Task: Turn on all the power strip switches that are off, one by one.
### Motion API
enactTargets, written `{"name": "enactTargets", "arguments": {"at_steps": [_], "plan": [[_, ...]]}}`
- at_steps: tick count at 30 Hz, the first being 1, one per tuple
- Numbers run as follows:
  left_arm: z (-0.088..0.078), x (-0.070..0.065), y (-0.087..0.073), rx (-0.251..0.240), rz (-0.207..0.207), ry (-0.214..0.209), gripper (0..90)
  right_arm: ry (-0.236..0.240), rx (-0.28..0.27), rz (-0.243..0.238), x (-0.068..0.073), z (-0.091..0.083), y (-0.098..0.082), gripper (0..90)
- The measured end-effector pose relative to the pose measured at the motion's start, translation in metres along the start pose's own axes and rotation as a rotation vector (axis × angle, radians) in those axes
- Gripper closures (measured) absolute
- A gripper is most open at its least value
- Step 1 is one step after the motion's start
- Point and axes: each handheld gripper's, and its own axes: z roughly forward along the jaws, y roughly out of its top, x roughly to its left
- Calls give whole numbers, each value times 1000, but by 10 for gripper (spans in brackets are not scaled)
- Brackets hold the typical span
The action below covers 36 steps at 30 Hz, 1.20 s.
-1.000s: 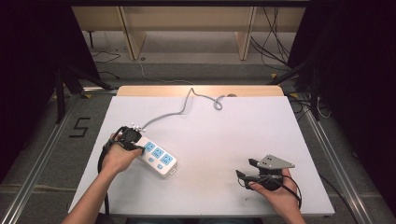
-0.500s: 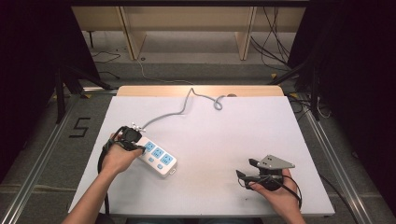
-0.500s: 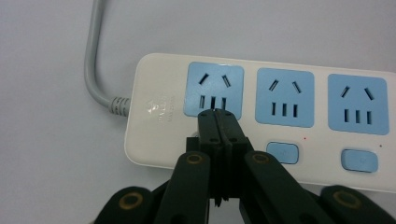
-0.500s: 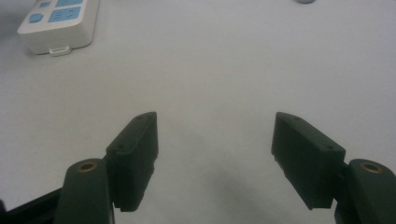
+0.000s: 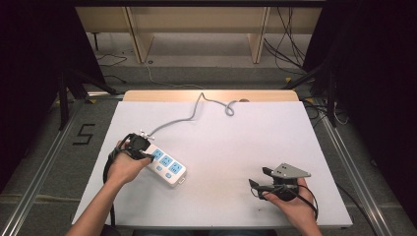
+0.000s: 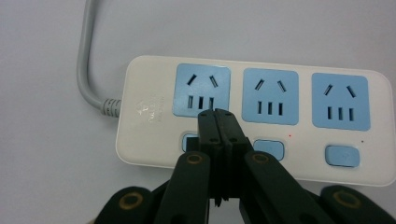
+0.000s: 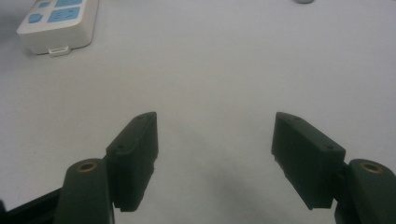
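Observation:
A white power strip (image 5: 164, 164) with three blue sockets and blue switch buttons lies on the white table (image 5: 236, 147) at the left; its grey cable (image 5: 196, 110) runs to the far edge. My left gripper (image 5: 147, 156) is shut, nothing between its jaws. In the left gripper view its closed tips (image 6: 217, 116) rest over the strip (image 6: 261, 116), just above the leftmost switch button (image 6: 189, 141) and below the first socket. My right gripper (image 5: 256, 179) lies low on the table at the front right, jaws wide apart and empty (image 7: 215, 140). The strip's end (image 7: 58, 23) shows far off in the right gripper view.
A wooden strip (image 5: 211, 95) borders the table's far edge. Metal rails (image 5: 44, 157) run along both sides on the floor, with a "5" marked (image 5: 83, 133) at the left. Cables (image 5: 290, 54) lie on the floor beyond.

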Motion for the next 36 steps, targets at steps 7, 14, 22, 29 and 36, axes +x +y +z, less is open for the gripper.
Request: {"name": "enactTargets", "arguments": {"at_steps": [7, 14, 22, 29, 36], "plan": [[-2, -3, 0, -6, 3, -3, 898, 0, 0, -1, 0, 0, 0, 325], [-5, -10, 2, -13, 15, -11, 898, 0, -1, 1, 0, 0, 0, 325], [-7, -18, 3, -12, 32, -26, 898, 0, -1, 1, 0, 0, 0, 325], [-8, -22, 4, -7, 39, -33, 897, 0, -2, 1, 0, 0, 0, 324], [-8, -25, 4, -7, 47, -39, 898, 0, -1, -1, 0, 0, 0, 325]]}}
